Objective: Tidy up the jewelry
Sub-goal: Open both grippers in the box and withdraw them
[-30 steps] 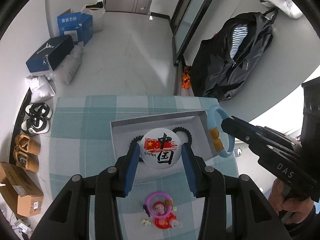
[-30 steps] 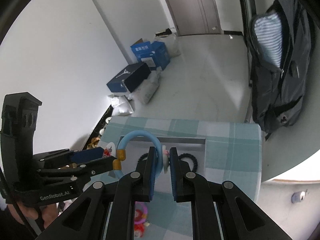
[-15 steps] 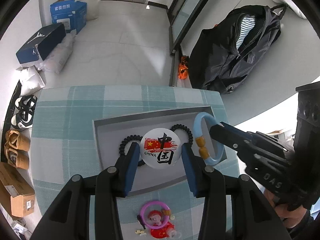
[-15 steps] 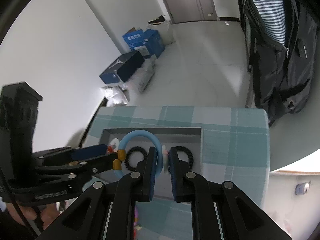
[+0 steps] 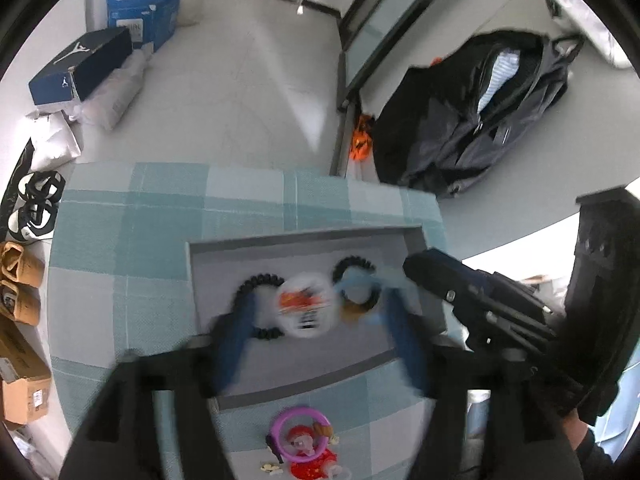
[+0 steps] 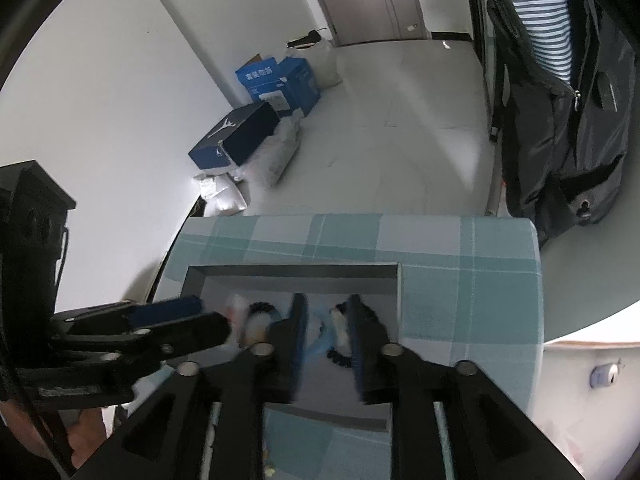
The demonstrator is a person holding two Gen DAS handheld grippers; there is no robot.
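A dark blue shoe box sits on the floor at the far left, with a lighter blue box just behind it. White bags lie beside them. A black backpack leans at the far right, with striped cloth inside. Sandals and brown boxes are at the left edge. A door is far away.

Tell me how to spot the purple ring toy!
Find the teal checked tablecloth and the grey tray lying on it. Just outside the tray's near edge sits the purple ring, the only ring around a little red doll rather than inside the tray.
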